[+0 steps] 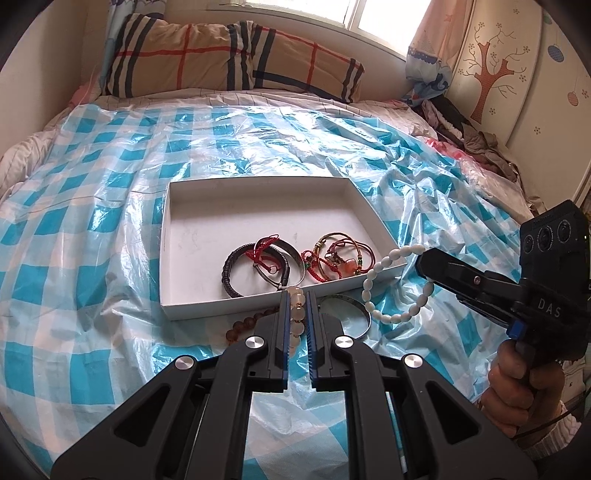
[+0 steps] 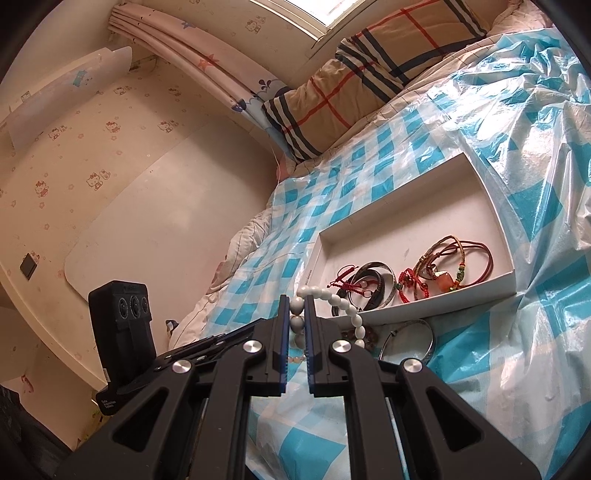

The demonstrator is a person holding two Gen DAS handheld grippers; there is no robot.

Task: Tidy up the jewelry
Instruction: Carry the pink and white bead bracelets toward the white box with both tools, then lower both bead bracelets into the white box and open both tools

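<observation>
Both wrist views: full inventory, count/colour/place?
shallow cardboard box: 1, white, on the checked plastic sheet
checked plastic sheet: 1, blue-white, covering the bed
bracelets in box: several, black, silver, red cord; near edge
white oval-bead bracelet: 1, held by right gripper
frosted pale bead bracelet: 1, between left fingers
amber bead strand: 1, brown, before box
metal bangle: 1, silver, before box
plaid pillow: 1, tan
left gripper: 1, black
right gripper: 1, black

Bright daylight from the window (image 1: 373, 18) glares on the plastic sheet (image 1: 258, 140); fisheye edges bend.
</observation>
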